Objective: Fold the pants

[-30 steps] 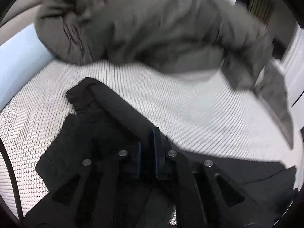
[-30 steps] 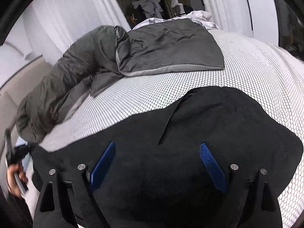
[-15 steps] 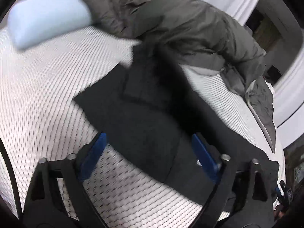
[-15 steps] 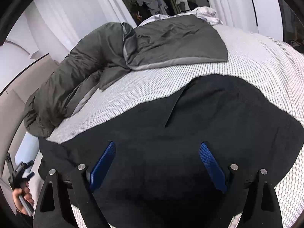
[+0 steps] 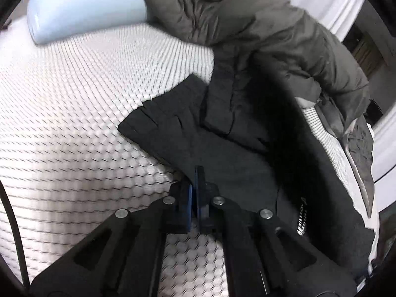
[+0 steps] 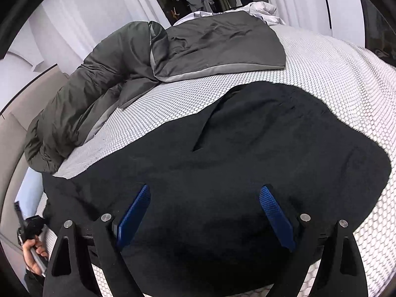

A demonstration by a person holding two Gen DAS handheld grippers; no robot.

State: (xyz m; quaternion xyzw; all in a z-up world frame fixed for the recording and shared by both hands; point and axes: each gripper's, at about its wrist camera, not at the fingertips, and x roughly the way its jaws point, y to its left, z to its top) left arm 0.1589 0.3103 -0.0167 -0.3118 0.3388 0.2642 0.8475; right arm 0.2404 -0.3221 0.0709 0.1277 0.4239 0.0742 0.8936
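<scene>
Black pants [image 5: 222, 148] lie on the white honeycomb-patterned bed [image 5: 74, 123], one part folded over on top. My left gripper [image 5: 196, 173] is shut, its tips resting at the near edge of the pants. No cloth shows between its pads. In the right wrist view the pants [image 6: 247, 148] spread wide and flat. My right gripper [image 6: 205, 189] hovers just over them, open, with both blue pads far apart and nothing pinched. The left gripper [image 6: 27, 222], held by a person's hand [image 6: 33, 255], shows at that view's lower left edge.
A dark grey puffy jacket [image 5: 272, 37] lies bunched along the far side of the bed, touching the pants' far end. A pale blue pillow [image 5: 81, 7] sits at the back left. White curtains [image 6: 86, 12] hang behind. A grey jacket panel [image 6: 217, 47] lies flat beyond the pants.
The left gripper let go of the pants, swung across the bed with jaws wide, then shut at the pants' near edge. The right gripper stayed open over the pants.
</scene>
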